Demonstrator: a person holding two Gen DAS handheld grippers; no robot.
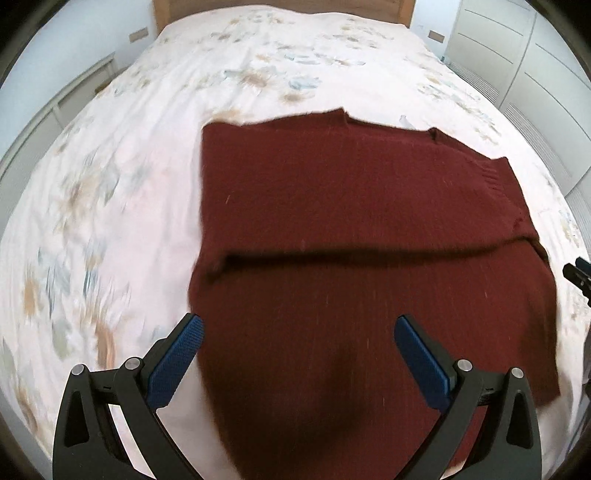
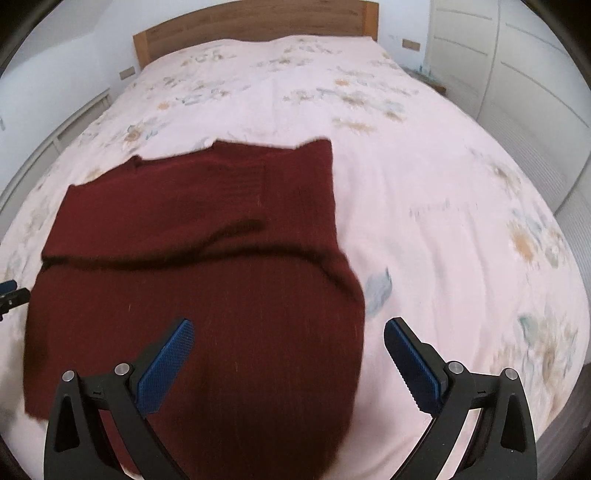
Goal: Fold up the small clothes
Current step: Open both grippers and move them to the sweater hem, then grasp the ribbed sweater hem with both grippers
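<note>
A dark red knitted garment (image 1: 351, 221) lies flat on the bed, with a fold line running across its middle. It also shows in the right wrist view (image 2: 207, 229). My left gripper (image 1: 298, 330) is open and empty, hovering over the garment's near left part. My right gripper (image 2: 289, 332) is open and empty over the garment's near right edge. The right gripper's tip shows at the right edge of the left wrist view (image 1: 578, 275). The left gripper's tip shows at the left edge of the right wrist view (image 2: 11, 291).
The bed (image 1: 129, 184) has a pale pink flowered cover and a wooden headboard (image 2: 258, 26). White wardrobe doors (image 2: 517, 74) stand at the right. A white shelf unit (image 1: 55, 107) stands at the left.
</note>
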